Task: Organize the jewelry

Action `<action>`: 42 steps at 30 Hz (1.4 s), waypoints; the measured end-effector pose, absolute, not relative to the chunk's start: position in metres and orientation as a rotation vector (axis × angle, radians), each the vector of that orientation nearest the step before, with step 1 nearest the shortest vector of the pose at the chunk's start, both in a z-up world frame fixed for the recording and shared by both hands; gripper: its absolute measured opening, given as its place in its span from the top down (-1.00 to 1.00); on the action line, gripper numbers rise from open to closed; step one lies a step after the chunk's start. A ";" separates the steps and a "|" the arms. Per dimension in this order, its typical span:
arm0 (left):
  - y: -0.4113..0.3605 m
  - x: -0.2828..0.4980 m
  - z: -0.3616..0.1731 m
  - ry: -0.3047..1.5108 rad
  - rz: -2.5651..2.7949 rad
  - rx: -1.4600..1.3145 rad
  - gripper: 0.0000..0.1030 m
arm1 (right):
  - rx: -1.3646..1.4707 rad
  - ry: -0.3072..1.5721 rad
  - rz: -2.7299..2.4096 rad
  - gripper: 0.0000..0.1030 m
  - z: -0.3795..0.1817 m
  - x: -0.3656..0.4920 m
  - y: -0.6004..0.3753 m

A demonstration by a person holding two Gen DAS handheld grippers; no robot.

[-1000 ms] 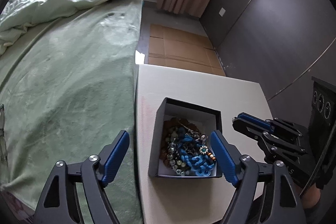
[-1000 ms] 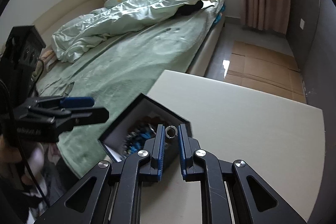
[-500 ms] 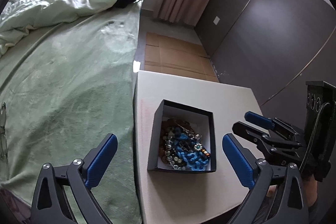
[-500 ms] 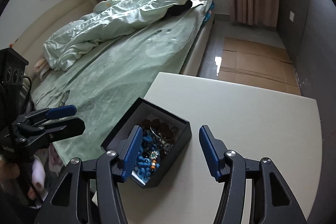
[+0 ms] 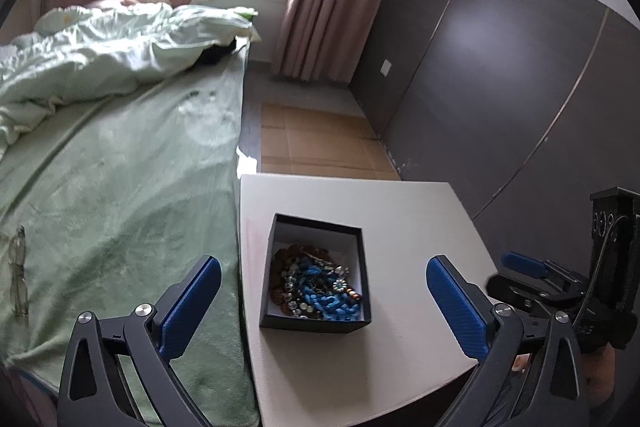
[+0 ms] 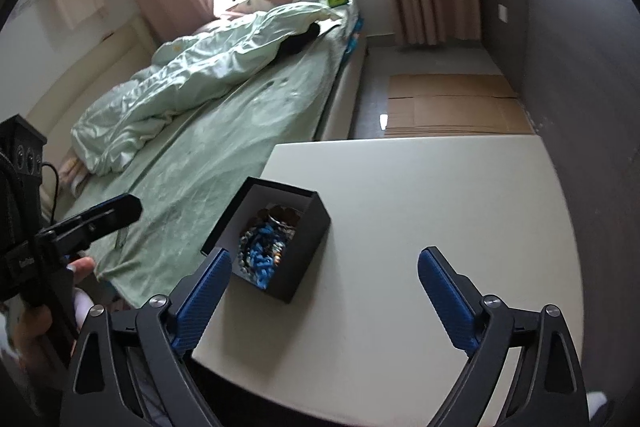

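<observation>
Already both of your grippers hung wide open and empty over the box.

You held the left gripper (image 5: 316, 301) so the black jewelry box (image 5: 316, 323) sat dead ahead between its spread fingers, long axis toward 12 o'clock; from your right gripper (image 6: 324, 283) the box lay at 11 o'clock, by the left fingertip. Beaded jewelry (image 5: 316, 287) filled its near end, on the white table (image 5: 400, 211). Your left looked better lined up.

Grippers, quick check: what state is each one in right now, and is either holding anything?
Left gripper: open, jaws spread wide, holding nothing.
Right gripper: open, jaws spread wide, holding nothing.
</observation>
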State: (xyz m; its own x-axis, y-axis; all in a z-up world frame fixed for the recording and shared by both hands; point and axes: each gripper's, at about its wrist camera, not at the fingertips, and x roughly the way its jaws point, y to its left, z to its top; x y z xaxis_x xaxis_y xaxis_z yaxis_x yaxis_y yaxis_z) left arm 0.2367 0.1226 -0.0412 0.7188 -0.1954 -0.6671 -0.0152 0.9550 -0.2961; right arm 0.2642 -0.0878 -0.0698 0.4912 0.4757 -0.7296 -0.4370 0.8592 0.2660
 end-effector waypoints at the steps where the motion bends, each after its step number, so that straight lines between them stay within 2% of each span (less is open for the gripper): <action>1: 0.119 0.233 -0.037 0.756 -0.101 -0.282 -0.99 | 0.060 0.896 0.547 -1.00 -0.067 0.260 -0.095; 13: 0.084 0.174 -0.008 0.656 -0.089 -0.192 -0.99 | 0.099 0.834 0.504 -1.00 -0.046 0.207 -0.146; 42: 0.048 0.046 0.002 0.547 -0.041 -0.136 -0.99 | 0.145 0.690 0.427 -1.00 -0.032 0.070 -0.193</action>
